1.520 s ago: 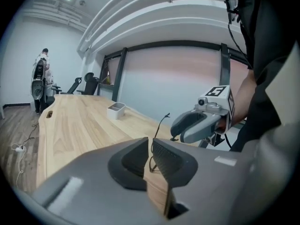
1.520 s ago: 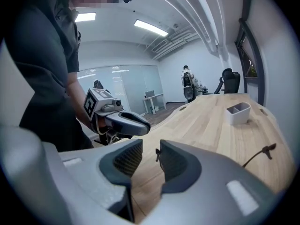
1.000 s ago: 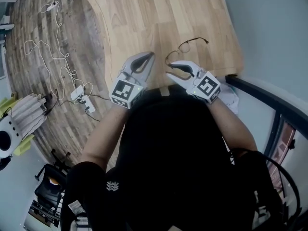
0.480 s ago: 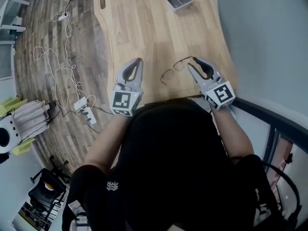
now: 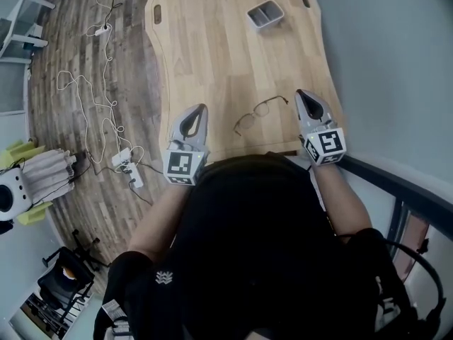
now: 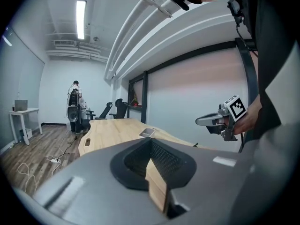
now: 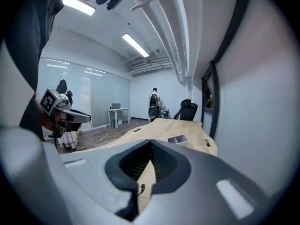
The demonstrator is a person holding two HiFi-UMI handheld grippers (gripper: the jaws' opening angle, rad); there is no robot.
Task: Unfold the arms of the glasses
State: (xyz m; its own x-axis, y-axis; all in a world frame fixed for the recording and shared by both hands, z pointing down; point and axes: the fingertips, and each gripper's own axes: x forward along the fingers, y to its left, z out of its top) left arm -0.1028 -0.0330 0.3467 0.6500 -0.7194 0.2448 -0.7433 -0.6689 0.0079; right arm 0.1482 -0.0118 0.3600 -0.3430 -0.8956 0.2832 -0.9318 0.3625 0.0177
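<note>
Thin wire-rimmed glasses (image 5: pixel 261 108) lie on the light wooden table (image 5: pixel 212 55) near its front edge, one arm stretching right. In the head view my right gripper (image 5: pixel 299 93) hovers just right of that arm's end, jaws shut; whether it touches the arm I cannot tell. My left gripper (image 5: pixel 201 108) is shut and empty, well left of the glasses. In the left gripper view, the shut jaws (image 6: pixel 151 140) show only table, with the right gripper (image 6: pixel 202 121) off to the side. Through the shut right jaws (image 7: pixel 151 144) the table shows, with the left gripper (image 7: pixel 86 118) at the left.
A small grey tray (image 5: pixel 265 13) sits at the far end of the table. White cables (image 5: pixel 92 98) and a power strip (image 5: pixel 124 158) lie on the wood floor to the left. A dark rail (image 5: pixel 396 183) runs along the right wall.
My right gripper swung from the middle of the glasses out to their right end and its jaws went from open to shut. The left gripper rose slightly, still shut.
</note>
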